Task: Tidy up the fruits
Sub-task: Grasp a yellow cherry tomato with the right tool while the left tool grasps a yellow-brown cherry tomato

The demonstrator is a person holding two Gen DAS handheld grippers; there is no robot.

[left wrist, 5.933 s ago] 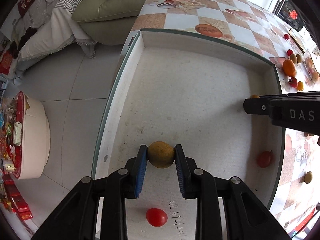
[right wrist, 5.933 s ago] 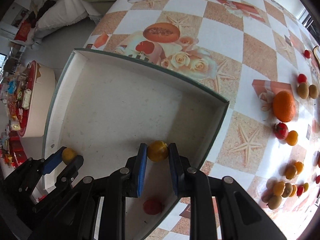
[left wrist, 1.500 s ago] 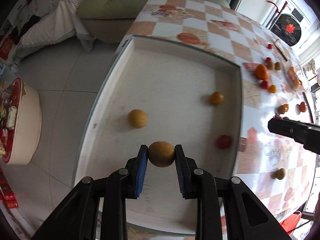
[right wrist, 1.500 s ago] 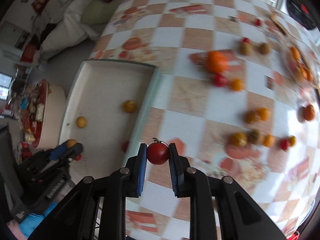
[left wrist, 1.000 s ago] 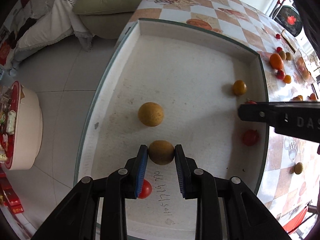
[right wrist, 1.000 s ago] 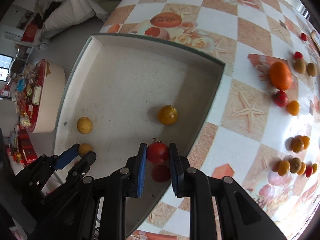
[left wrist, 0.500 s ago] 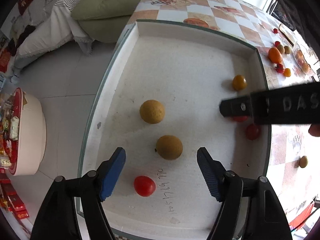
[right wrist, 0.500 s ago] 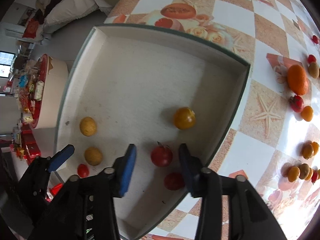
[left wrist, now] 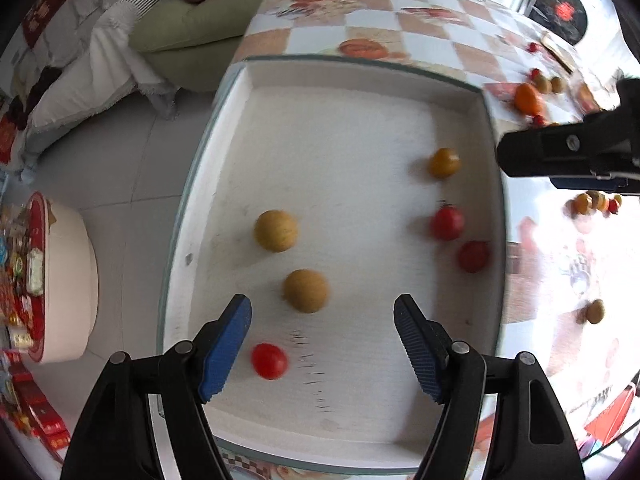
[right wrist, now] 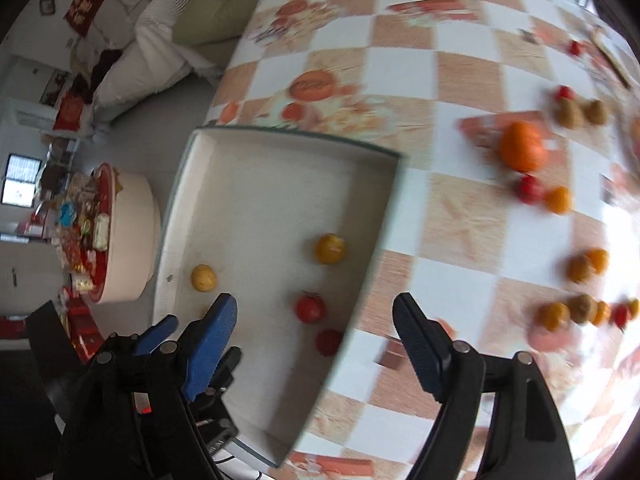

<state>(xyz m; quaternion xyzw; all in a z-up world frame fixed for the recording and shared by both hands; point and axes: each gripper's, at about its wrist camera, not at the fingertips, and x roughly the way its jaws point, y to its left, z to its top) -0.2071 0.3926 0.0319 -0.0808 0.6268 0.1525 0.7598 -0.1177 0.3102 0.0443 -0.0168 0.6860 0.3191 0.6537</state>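
Six small round fruits lie in the shallow white tray [left wrist: 492,168]; many remain on the checkered table [right wrist: 460,224] at three o'clock; left gripper [left wrist: 322,346] and right gripper [right wrist: 314,344] gape wide, empty.

The left gripper [left wrist: 322,342] hangs with its jaws spread wide, nothing between the blue pads [left wrist: 226,346], fingers pointing forward and down. The right gripper [right wrist: 314,342] is likewise wide apart and holds nothing. In the left wrist view, the right gripper shows as a dark bar at the right edge, further away than the left one. In the right wrist view, the left gripper sits at the near left, low, beside the right gripper's left finger.
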